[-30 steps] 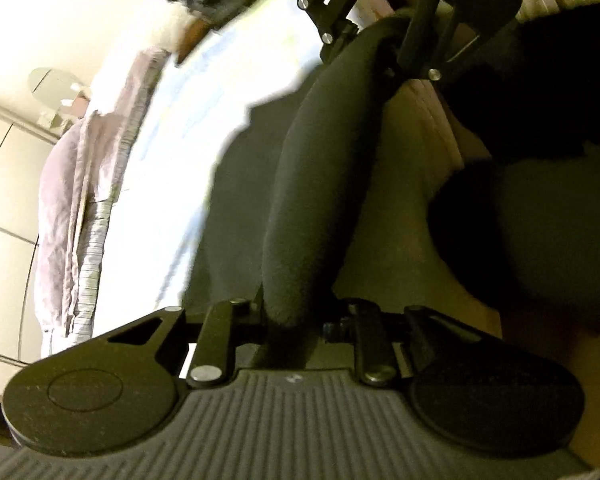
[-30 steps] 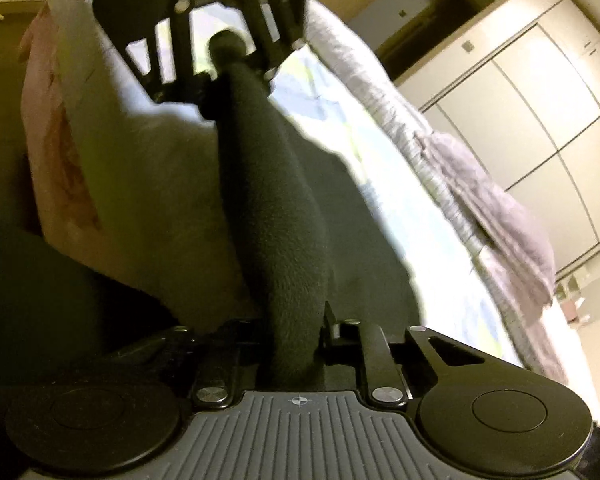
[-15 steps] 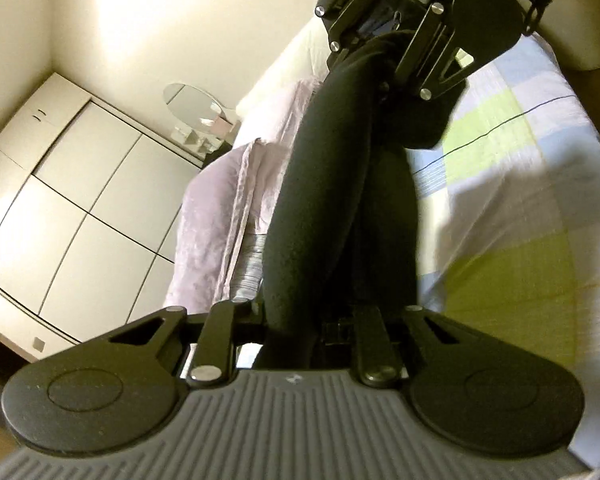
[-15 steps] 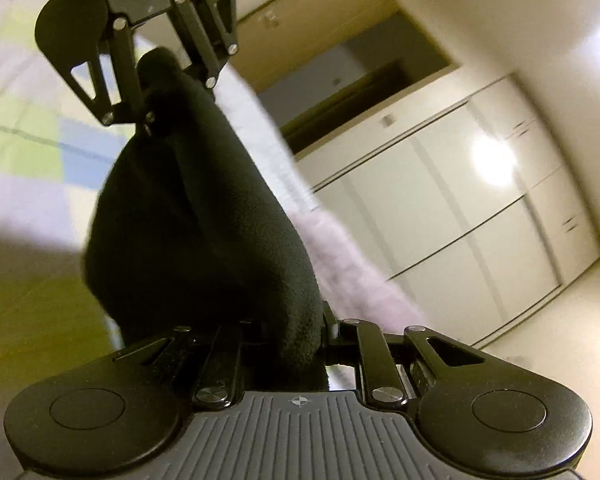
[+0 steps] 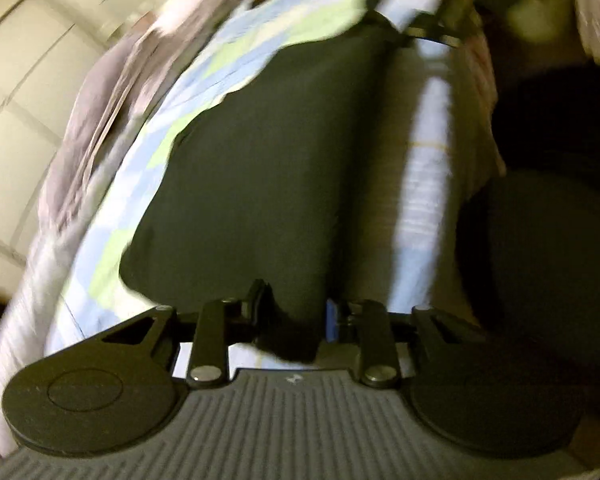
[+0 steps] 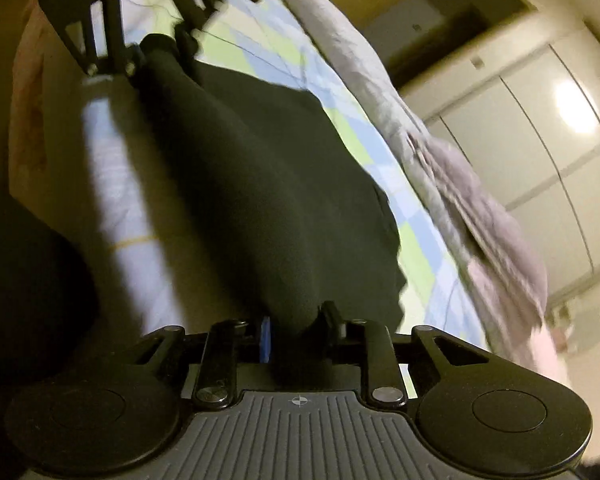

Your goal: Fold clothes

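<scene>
Half a second back both cameras looked up at the wardrobe with the black garment (image 5: 260,168) hanging bunched; now they tip down at the bed, and the garment lies spread flat across the checked bedspread (image 5: 204,72). Both tools' jaws have just been opening.

At the left tool (image 5: 296,320) a corner of the garment still sits between the fingers, but a blue pad (image 5: 331,320) on the right finger shows bare beside the cloth, so the grip looks slackened; whether the pads still press I cannot tell through the blur. The right tool (image 6: 296,328) shows the same: cloth between the fingers, a blue pad (image 6: 265,338) bare on the left finger, pressure unclear.

From each tool the garment stretches away to the other tool at its far end, so the two hold opposite ends. It lies along the near side of the bed, with a pale strip of bedspread between it and the bed's edge. Beyond it a grey-lilac quilt (image 6: 480,208) is heaped along the far side, and past that stand cream wardrobe doors (image 6: 540,120).

No brand, label or writing can be read anywhere.
</scene>
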Demonstrator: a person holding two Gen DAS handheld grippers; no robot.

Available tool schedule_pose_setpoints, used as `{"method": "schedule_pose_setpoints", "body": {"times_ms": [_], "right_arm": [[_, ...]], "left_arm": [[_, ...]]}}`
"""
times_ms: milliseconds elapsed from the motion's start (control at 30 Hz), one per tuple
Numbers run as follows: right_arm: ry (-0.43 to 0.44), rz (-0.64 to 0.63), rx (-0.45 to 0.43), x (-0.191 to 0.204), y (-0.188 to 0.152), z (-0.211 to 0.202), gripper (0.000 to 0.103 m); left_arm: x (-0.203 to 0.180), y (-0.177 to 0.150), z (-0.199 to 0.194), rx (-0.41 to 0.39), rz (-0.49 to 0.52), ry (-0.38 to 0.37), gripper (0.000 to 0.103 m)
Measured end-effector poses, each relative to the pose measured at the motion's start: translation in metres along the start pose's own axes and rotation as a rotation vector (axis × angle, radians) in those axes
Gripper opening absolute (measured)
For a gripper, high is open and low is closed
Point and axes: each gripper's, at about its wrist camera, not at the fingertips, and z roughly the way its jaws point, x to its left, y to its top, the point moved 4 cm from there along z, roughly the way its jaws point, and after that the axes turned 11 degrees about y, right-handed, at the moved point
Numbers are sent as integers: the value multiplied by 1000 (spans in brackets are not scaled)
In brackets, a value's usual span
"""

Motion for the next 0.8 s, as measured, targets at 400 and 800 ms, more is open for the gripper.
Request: {"method": "schedule_pose_setpoints", "body": {"times_ms": [400,800], "right_arm": [[-25,-21,-32,28,19,-4,66],[-81,-211,-10,16,19,65,52]], "left_arm": [[-42,20,-18,-62,120,138,46],[-42,24,58,54,186,280,48]]}}
